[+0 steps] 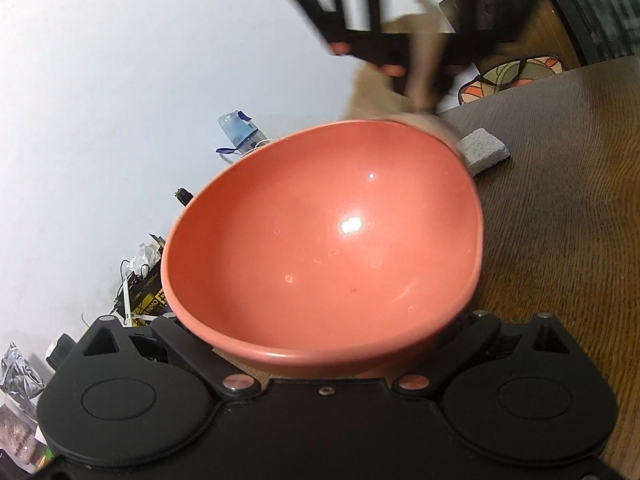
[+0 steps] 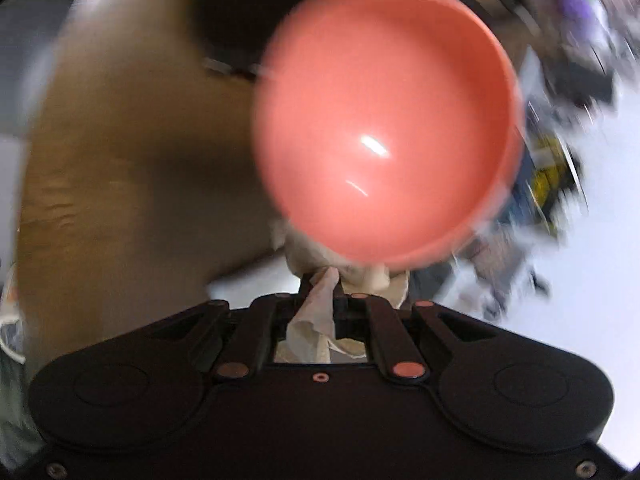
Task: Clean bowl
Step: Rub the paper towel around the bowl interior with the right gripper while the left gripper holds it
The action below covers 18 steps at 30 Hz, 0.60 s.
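A salmon-pink bowl fills the left wrist view, tilted with its inside toward the camera. My left gripper is shut on its near rim and holds it above the wooden table. The fingertips are hidden behind the bowl. The bowl also shows in the right wrist view, blurred by motion. My right gripper is shut on a crumpled white paper towel, just below the bowl's near rim. Small droplets and a dark speck mark the bowl's inside.
A grey-white sponge block lies on the table behind the bowl. A dark chair stands beyond the table. A water bottle and cluttered boxes sit at the left by the white wall.
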{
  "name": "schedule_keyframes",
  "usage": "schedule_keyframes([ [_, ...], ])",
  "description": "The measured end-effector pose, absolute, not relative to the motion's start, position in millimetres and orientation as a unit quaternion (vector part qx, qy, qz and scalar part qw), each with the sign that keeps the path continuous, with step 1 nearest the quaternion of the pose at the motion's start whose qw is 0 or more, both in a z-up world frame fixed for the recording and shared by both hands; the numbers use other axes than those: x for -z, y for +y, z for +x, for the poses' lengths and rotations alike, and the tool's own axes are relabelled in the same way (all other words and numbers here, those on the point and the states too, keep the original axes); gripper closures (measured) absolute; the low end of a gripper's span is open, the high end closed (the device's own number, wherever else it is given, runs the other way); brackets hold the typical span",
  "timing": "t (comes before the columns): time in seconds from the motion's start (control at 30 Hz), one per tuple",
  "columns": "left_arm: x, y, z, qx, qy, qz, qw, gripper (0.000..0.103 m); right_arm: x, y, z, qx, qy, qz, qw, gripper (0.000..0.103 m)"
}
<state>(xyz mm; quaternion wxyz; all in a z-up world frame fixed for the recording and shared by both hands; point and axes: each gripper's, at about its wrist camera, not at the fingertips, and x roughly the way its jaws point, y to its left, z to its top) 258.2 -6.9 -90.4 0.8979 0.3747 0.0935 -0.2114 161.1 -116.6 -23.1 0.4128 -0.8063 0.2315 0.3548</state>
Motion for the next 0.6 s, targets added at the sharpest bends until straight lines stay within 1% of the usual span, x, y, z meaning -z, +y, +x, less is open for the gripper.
schedule_keyframes([
  [0.1, 90.5, -7.6, 258.5, 0.210, 0.092, 0.376, 0.898, 0.005, 19.9, -123.5, 149.4, -0.422, 0.204, -0.797, 0.382, 0.096],
  [0.2, 90.6, -8.3, 258.8, 0.210, 0.090, 0.377, 0.898, 0.005, 6.4, -112.6, 145.9, -0.454, 0.203, -0.771, 0.398, 0.096],
  [0.27, 90.7, -8.8, 258.9, 0.209, 0.088, 0.378, 0.898, 0.005, -13.7, -96.2, 150.6, -0.477, 0.219, -0.732, 0.434, 0.096],
  [0.37, 90.8, -9.1, 259.2, 0.209, 0.087, 0.378, 0.898, 0.006, -46.2, -75.5, 161.4, -0.515, 0.219, -0.663, 0.497, 0.096],
  [0.47, 90.9, -9.1, 259.9, 0.209, 0.087, 0.378, 0.898, 0.006, -63.2, -60.1, 165.0, -0.522, 0.172, -0.660, 0.512, 0.096],
  [0.6, 91.5, -9.2, 260.6, 0.209, 0.087, 0.378, 0.898, 0.006, -70.1, -49.9, 161.4, -0.489, 0.114, -0.701, 0.507, 0.096],
])
